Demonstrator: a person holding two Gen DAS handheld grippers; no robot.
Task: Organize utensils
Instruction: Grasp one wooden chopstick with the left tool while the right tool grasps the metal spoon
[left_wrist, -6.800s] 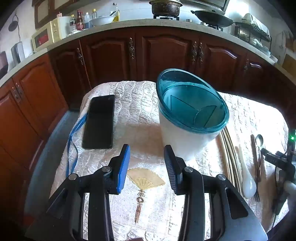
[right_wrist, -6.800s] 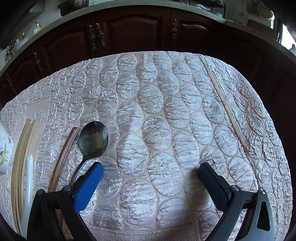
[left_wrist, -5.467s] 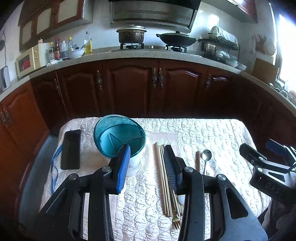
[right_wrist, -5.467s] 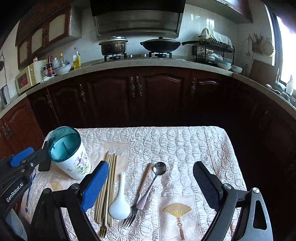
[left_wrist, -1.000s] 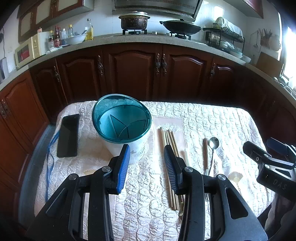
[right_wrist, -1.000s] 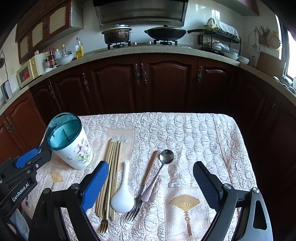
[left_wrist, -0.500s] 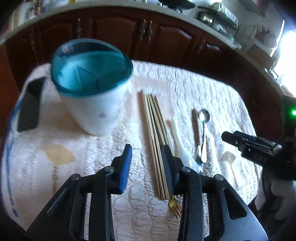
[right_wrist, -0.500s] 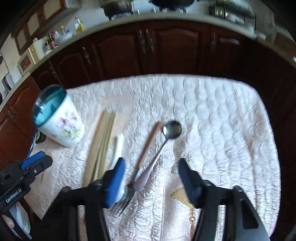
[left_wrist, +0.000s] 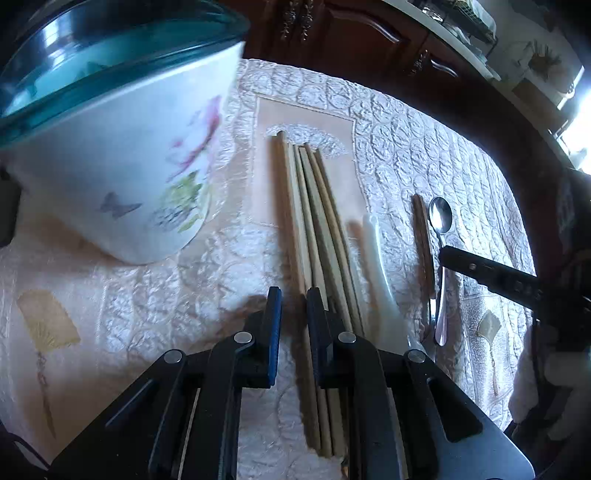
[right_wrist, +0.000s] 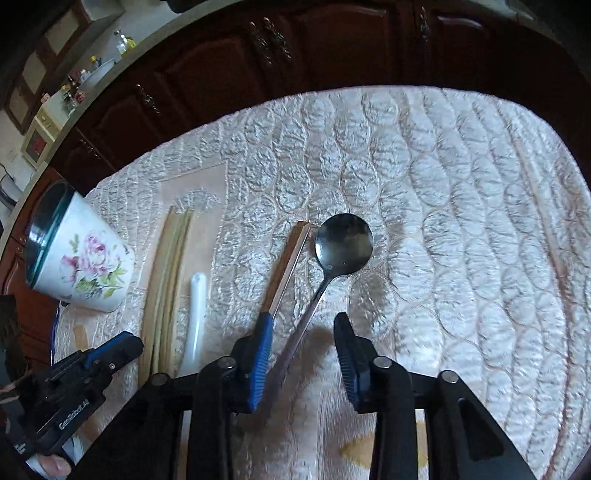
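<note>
Two grippers pointed steeply down at the quilted bench. The left gripper (left_wrist: 293, 295), bottom centre of its view, had its jaws narrowed to a slim gap and closing, with the leftmost of the bamboo chopsticks (left_wrist: 314, 221) running up between them; whether the pads pressed it I cannot tell. The right gripper (right_wrist: 303, 332) had its jaws partly open and closing, the metal spoon (right_wrist: 343, 243) handle lying between them, untouched by the right pad. The floral utensil holder (right_wrist: 83, 266) stood at mid-left, the white spoon (right_wrist: 195, 317) beside the chopsticks.
</note>
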